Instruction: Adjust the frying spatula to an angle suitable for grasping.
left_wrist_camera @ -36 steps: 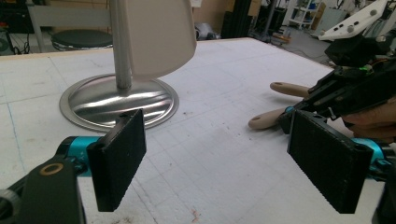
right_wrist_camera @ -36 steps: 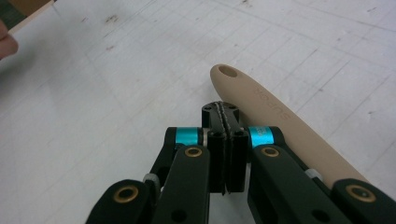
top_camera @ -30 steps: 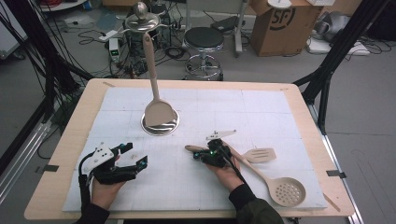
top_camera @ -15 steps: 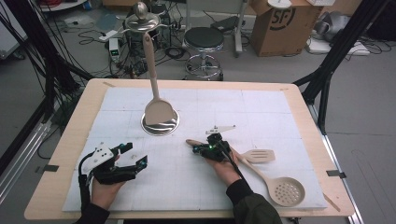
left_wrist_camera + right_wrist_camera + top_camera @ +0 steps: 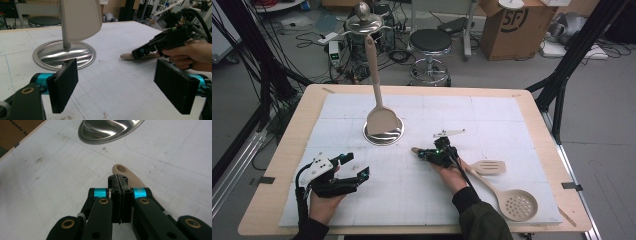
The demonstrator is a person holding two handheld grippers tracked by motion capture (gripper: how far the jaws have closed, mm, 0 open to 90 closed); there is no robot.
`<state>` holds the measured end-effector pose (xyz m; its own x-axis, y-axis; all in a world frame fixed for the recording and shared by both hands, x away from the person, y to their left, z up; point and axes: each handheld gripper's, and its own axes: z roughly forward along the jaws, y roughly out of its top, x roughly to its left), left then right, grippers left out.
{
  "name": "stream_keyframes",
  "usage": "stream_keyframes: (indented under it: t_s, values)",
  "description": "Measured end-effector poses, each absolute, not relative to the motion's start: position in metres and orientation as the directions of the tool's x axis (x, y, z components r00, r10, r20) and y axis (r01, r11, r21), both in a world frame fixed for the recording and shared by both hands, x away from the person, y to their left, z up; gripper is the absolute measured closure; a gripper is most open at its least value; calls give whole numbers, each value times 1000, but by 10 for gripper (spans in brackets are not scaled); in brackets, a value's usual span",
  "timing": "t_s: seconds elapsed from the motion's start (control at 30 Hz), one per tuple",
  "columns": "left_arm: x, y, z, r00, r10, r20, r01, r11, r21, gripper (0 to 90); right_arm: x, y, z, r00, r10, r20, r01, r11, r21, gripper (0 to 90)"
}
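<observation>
Right tool (image 5: 120, 195) clenched above spoon handle (image 5: 125, 173); left tool (image 5: 120, 90) gaping; high view adds slotted spatula (image 5: 490, 167)

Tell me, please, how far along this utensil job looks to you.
One spatula already hangs on the stand. The right gripper, shut, sits over a wooden handle; whether it grips it is unclear. The slotted spatula and skimmer lie flat on the mat. The left gripper is open.
</observation>
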<state>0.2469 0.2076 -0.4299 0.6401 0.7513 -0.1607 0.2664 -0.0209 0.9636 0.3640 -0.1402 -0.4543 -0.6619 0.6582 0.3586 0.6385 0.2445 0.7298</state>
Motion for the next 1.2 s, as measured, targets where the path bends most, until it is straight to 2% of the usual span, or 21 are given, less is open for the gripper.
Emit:
stream_keyframes:
  t_s: [0.27,0.4,0.7,0.97,1.2]
  values:
    - [246,208,-430,639,752,-158,264,-21,964,200,363,-157,-445,-616,662,427,681,174,712,898]
    - [245,207,-429,640,751,-159,264,-21,964,200,361,-176,-431,-605,685,406,665,154,731,897]
    - [246,206,-429,643,750,-156,265,-26,964,200,368,-232,-426,-472,758,450,739,61,671,896]
    - [246,206,-430,641,751,-160,268,-24,963,200,371,-235,-433,-421,781,461,788,63,612,895]
    - [246,206,-430,643,750,-155,266,-29,964,200,371,-235,-433,-390,819,421,809,87,581,896]
